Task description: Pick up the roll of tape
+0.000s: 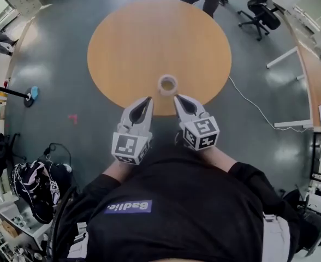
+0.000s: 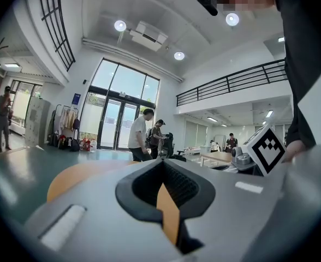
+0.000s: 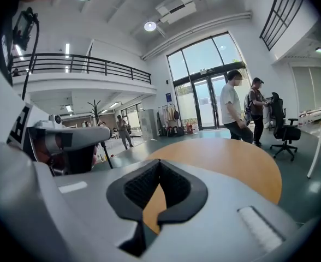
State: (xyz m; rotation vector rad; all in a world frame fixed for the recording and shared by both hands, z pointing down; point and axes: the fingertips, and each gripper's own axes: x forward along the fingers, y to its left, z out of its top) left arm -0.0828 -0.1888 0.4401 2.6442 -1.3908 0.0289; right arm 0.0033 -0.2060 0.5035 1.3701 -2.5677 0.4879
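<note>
So the roll of tape [image 1: 167, 84] is sitting flat on the round wooden table [image 1: 149, 37], close to the edge nearest me. My left gripper [image 1: 148, 99] and right gripper [image 1: 177, 97] are both clenched shut with nothing in them. Their tips poke just over that same table edge, one either side of the tape and just short of it.

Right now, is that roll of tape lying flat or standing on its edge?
Lying flat. In the head view the roll of tape shows its open centre facing up, resting on the round table.
</note>
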